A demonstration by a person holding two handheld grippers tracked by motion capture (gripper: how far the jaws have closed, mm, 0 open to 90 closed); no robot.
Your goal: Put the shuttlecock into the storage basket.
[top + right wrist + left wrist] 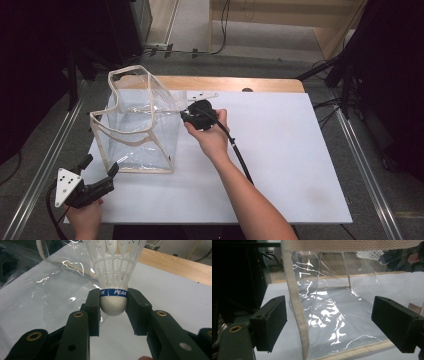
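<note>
A white shuttlecock with a blue band marked PEAK is pinched at its rounded cork by the right tongs, the pads pressing on both sides and the feather skirt pointing away from the camera. In the high view the right tongs are seen held in a hand just past the centre of the counter, at the upper right edge of a clear plastic bag trimmed in beige webbing; whether the shuttlecock touches the bag cannot be told. The bag stands open on the left half of the counter, toward 10 o'clock from its centre.

The left tongs are held near the counter's corner at 7 o'clock, spread wide and gripping nothing; in the left gripper view the bag's webbing edge is seen between the spread pads, apart from both.

The counter is covered by a white sheet, with bare wood showing along the far edge at 12 o'clock. Grey floor, metal rails at both sides, dark equipment and trailing cables are seen around it.
</note>
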